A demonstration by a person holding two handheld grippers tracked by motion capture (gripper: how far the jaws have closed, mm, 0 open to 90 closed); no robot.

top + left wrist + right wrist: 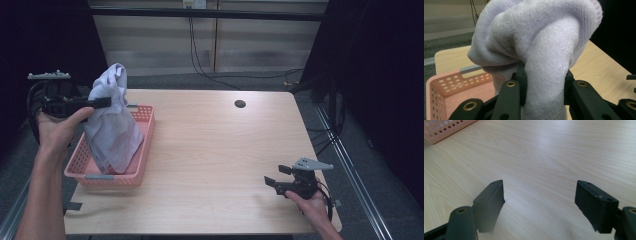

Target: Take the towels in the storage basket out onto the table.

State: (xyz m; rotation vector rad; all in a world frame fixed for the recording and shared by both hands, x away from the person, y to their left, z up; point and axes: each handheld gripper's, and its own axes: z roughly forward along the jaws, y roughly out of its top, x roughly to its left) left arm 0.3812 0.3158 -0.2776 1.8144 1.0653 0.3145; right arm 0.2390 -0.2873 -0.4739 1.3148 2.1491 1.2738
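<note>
The left gripper [102, 103] was clamped on a bunched fold of a white towel [111, 125], held up over the pink basket [142, 150] at the table's [215, 150] left edge. The cloth draped over and below the jaws, its lower end hanging down inside the basket, likely so it could be lifted clear. Well apart, near the table's front right, the right gripper [276, 176] rested low with jaws apart and nothing between them, seemingly waiting.
</note>
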